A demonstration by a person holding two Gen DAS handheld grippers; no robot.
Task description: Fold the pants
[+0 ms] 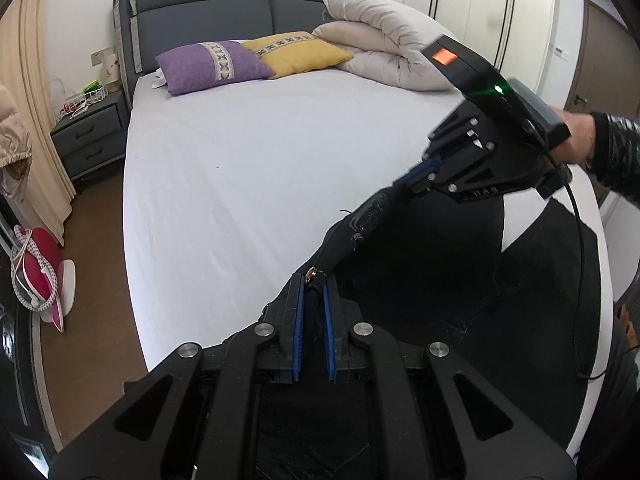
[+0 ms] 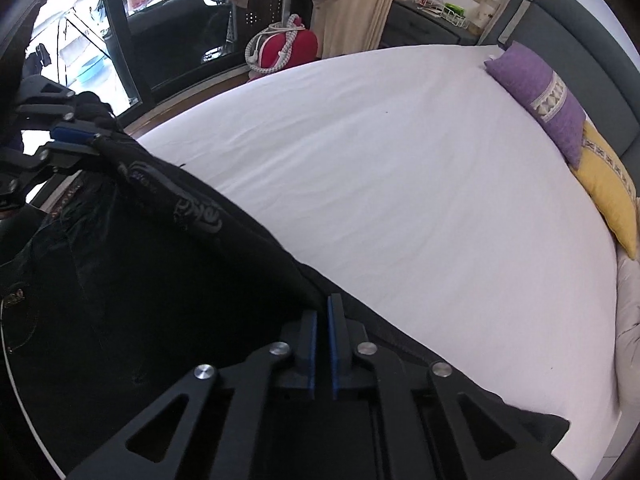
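Pants (image 1: 420, 280), black with a brass button, fill the lower right, waistband stretched between left gripper (image 1: 314, 292) and right gripper (image 2: 322, 312), both clamped on it.

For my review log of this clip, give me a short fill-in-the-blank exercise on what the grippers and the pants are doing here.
1. Both the left gripper and the right gripper are shut on the black ____.
2. The garment is held up over a bed covered with a ____ sheet.
3. Next to the purple pillow lies a ____ pillow.
4. The folded beige duvet lies at the ____ end of the bed.

Missing words: pants; white; yellow; headboard
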